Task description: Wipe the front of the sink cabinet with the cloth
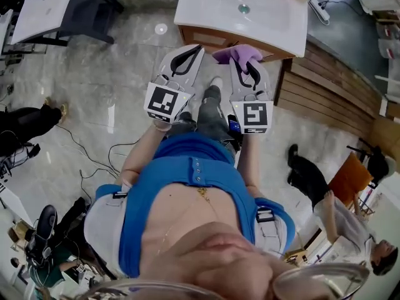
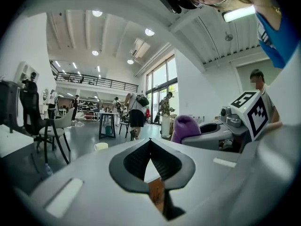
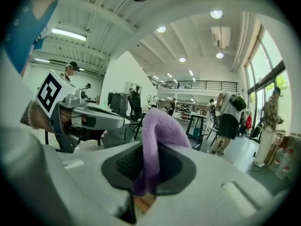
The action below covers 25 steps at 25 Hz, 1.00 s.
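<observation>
A person in a blue top faces the wooden sink cabinet [image 1: 215, 40] with its white basin top [image 1: 262, 14], a grey two-jaw gripper in each hand. The right gripper [image 3: 146, 149] has its jaws clamped on a folded purple fleece cloth [image 3: 160, 126]. The cloth stands up out of the jaws near the cabinet's upper front edge, though contact cannot be confirmed. The left gripper [image 2: 150, 145] is alongside, jaws together with nothing between them. To wipe well, the cloth likely needs laying flat against the wood rather than leading with its tip. It should then be pressed lightly and drawn in overlapping passes from the top edge down, with the grip firm enough that the soft fabric does not slip free. The idle left gripper is best held clear of the stroke.
</observation>
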### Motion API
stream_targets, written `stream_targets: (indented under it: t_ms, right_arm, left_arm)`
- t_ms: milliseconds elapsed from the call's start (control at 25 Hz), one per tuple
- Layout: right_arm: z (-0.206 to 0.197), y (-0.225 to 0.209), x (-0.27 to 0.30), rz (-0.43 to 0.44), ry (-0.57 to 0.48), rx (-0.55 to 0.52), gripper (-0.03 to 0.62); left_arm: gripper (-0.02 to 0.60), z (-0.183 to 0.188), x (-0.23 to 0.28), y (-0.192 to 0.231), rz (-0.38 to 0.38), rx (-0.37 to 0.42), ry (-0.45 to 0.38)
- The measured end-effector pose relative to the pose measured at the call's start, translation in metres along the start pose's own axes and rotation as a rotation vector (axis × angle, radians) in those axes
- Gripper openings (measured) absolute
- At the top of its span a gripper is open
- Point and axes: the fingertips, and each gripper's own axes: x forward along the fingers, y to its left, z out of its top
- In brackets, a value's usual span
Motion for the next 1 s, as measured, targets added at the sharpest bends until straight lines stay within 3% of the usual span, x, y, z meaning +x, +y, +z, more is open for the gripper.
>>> stream_targets:
  t_ms: [280, 600, 800, 1000]
  right_arm:
    - [-0.057, -0.038, 0.055, 0.072, 0.077, 0.052, 0.058]
    - [-0.196, -0.022, 0.118, 0.158, 0.104, 0.032, 0.058]
    - [-0.29, -0.004, 0.145, 0.188, 0.085, 0.017, 0.058]
    - [-0.379, 0.015, 0.171, 0.224, 0.021, 0.057, 0.058]
  left_arm:
    - [-0.002, -0.059, 0.055, 0.03, 0.056, -0.009, 0.059]
    - [-0.002, -0.209, 0.105, 0.055, 0.044, -0.096, 0.128]
    - [-0.002, -0.311, 0.126, 0.063, 0.024, -0.134, 0.12]
    - [-0.002, -0.399, 0.142, 0.073, -0.038, -0.117, 0.004]
